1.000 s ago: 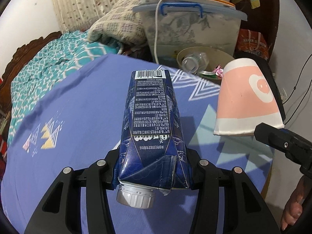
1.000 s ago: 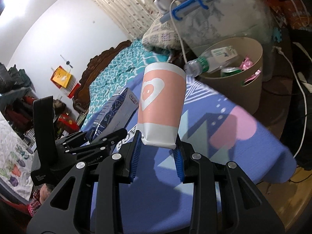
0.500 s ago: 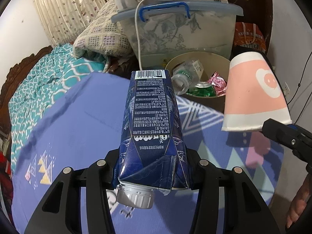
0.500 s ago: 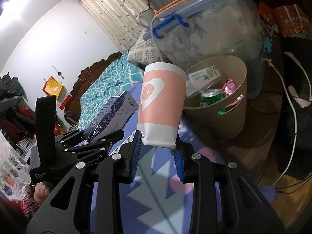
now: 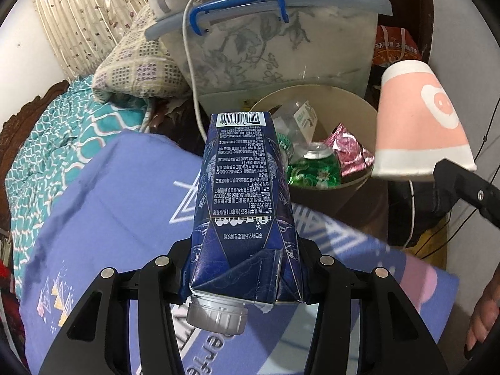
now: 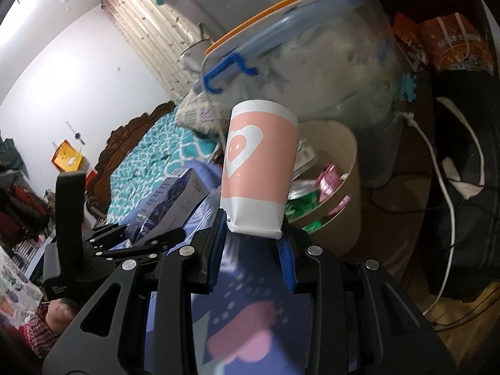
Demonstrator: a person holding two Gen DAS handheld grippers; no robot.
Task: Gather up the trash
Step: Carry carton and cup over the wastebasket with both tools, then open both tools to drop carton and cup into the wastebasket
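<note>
My left gripper (image 5: 245, 268) is shut on a dark blue drink carton (image 5: 242, 206) with a grey screw cap, its far end pointing at the beige trash bin (image 5: 350, 100). The bin holds a plastic bottle, a green can and pink foil wrappers. My right gripper (image 6: 251, 237) is shut on the squashed rim of a pink and white paper cup (image 6: 259, 162), held upside down just short of the trash bin (image 6: 343, 193). That cup (image 5: 422, 125) hangs over the bin's right rim in the left wrist view. The left gripper (image 6: 137, 237) and its carton (image 6: 175, 197) show at the left.
A clear storage box (image 5: 281, 37) with a blue-handled lid stands right behind the bin, a white cable (image 5: 192, 87) draped over it. A purple patterned sheet (image 5: 109, 203) covers the bed below both grippers. Folded quilt (image 5: 137, 62) at the back left. Cables and a dark bag (image 6: 462, 218) lie on the floor to the right.
Both grippers have carried the carton and the cup across the bed toward the bin, which now looms larger and nearer. Both grips are unchanged.
</note>
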